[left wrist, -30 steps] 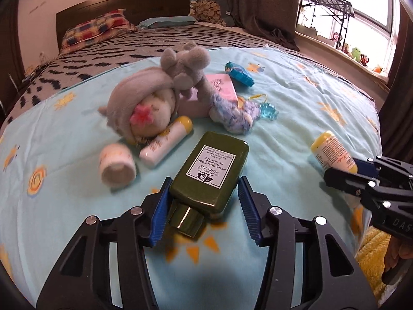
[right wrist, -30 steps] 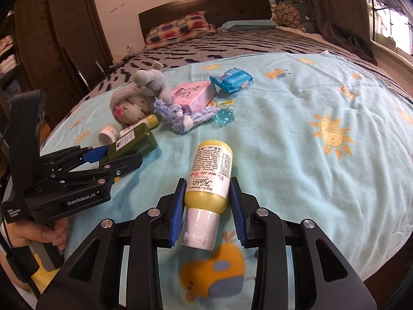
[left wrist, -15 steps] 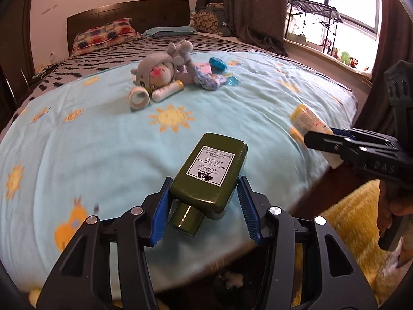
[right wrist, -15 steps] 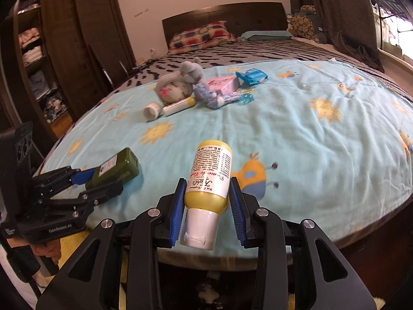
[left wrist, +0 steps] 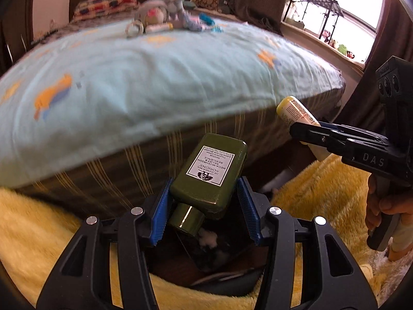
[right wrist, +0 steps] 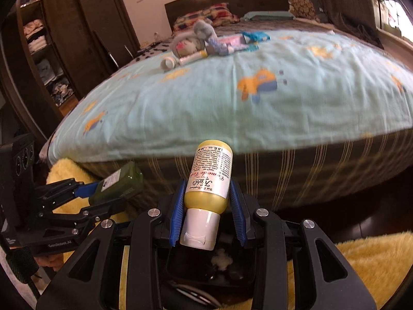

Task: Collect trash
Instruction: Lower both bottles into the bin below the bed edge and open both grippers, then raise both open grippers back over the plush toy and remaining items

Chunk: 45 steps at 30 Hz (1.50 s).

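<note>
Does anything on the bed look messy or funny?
Yes. A jumble sits far up the bed: a plush doll lying tipped over, with a small white jar and a tube on their sides against it. Nothing looks spilled or broken.

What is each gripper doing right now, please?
Left gripper: closed on the green bottle.
Right gripper: closed on the yellow bottle.

Bed with light-blue printed cotton sheet (right wrist: 258,113) carries grey plush toy (right wrist: 192,40), white cylindrical jar (right wrist: 169,63), pink box (right wrist: 233,40).
</note>
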### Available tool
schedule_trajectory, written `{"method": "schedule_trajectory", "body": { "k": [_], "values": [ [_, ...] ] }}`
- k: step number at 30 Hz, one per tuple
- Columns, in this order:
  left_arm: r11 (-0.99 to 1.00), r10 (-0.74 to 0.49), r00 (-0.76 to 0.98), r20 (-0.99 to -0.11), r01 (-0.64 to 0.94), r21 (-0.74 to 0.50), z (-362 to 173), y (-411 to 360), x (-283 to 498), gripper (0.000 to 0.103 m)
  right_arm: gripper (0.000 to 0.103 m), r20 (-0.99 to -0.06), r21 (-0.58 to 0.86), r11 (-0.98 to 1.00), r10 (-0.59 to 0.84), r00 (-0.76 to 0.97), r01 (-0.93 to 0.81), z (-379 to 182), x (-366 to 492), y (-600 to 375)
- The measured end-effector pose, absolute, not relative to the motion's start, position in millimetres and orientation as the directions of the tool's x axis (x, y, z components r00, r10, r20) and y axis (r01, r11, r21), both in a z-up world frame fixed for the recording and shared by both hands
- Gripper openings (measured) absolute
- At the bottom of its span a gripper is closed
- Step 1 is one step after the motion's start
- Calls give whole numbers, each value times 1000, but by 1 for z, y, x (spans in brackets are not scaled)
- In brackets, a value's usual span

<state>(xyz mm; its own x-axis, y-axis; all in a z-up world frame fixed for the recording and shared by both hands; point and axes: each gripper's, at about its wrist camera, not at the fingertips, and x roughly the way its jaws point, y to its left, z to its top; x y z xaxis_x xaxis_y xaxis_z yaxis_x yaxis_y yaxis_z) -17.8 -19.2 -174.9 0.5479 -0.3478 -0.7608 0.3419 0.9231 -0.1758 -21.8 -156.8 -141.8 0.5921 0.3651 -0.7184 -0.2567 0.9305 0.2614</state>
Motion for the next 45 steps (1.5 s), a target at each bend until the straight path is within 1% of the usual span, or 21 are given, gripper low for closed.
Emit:
{"method": "schedule_trajectory", "body": {
  "k": [6,11,19,25,30,32,36,39,41,44,45],
  "values": [
    [933,-320,475,-820,310,-184,-208,-26,-7,48,35,-783,286,932,361,507,-222,-182,-25,-152],
    [943,-277,467,-840,300,-144,-224,-36,5,48,35,-809,283,938,345,475,-199,-200,-20,-151],
    [934,-282,403,-871,321,-154,-246,-50,8,48,35,-839,309,936,351,416,-166,-226,-15,-152],
    [932,-289,377,-880,322,-168,-254,-53,7,49,37,-838,328,933,361,410,-151,-229,-17,-154],
    [933,-288,377,-880,319,-169,-255,-49,7,49,37,-832,327,934,358,424,-147,-220,-7,-158],
    [934,-287,384,-878,316,-167,-256,-46,7,55,37,-830,326,934,356,429,-143,-215,-5,-160],
    [938,-278,412,-868,311,-153,-244,-38,7,60,39,-811,338,932,360,461,-135,-199,-4,-169],
    [939,-277,462,-842,316,-135,-224,-31,2,68,48,-781,328,935,350,518,-137,-178,-4,-174],
    [938,-281,500,-819,322,-126,-209,-26,-2,77,59,-761,306,942,330,559,-139,-163,-5,-179],
    [942,-280,550,-787,317,-113,-187,-16,-5,80,68,-733,282,947,317,601,-154,-141,-4,-183],
    [943,-281,562,-778,313,-115,-182,-13,-4,80,70,-722,282,945,324,612,-168,-132,-3,-183]
  ]
}}
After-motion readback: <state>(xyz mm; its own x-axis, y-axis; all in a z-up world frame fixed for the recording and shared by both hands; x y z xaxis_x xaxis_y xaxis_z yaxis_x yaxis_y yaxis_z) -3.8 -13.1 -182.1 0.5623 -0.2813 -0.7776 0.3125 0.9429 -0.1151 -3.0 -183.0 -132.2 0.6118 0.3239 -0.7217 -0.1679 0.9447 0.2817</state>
